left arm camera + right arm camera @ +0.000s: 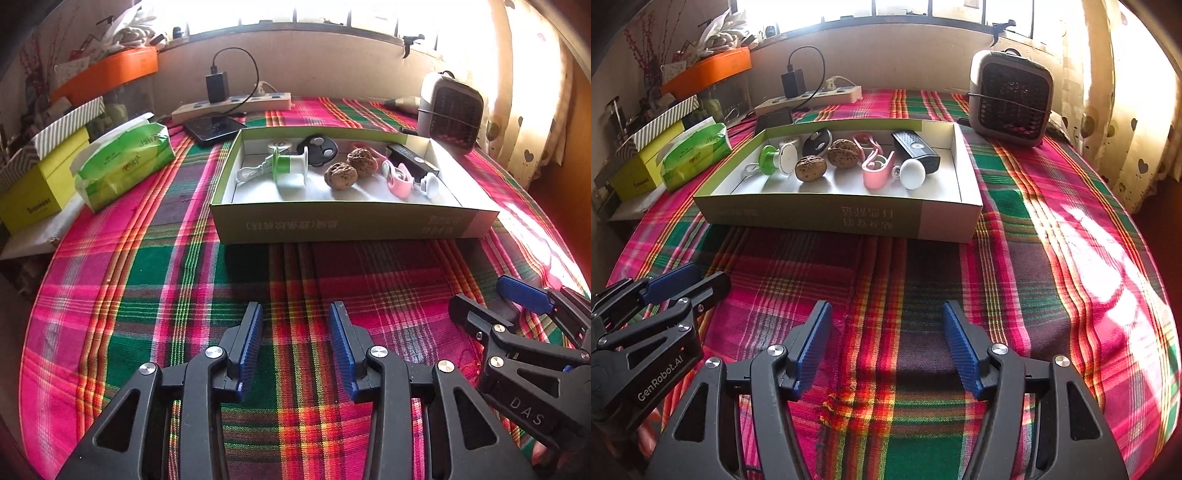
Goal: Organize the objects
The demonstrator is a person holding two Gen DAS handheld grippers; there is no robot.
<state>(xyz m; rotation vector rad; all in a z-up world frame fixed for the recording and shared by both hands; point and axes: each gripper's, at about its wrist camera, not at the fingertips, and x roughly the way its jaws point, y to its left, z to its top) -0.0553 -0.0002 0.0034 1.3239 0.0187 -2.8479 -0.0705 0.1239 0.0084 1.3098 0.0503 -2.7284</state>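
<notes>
A shallow cardboard box [332, 225] [812, 216] stands on the plaid tablecloth. In it lie two walnuts [340, 176] [810, 168], a green and white spool [291, 167] [768, 156], a pink clip [398, 181] [877, 170], a black round case [320, 148] [817, 140], a black remote [412, 159] [916, 147] and a white knob [430, 184] [912, 173]. My left gripper [295, 325] is open and empty, near the front of the cloth. My right gripper [886, 325] is open and empty beside it, and shows in the left wrist view [491, 299].
A green tissue pack [125, 162] and a yellow box [40, 188] lie at the left. A power strip [232, 105] with a black charger, a dark phone [214, 127] and a small heater [1012, 98] stand behind the box. Curtains hang at the right.
</notes>
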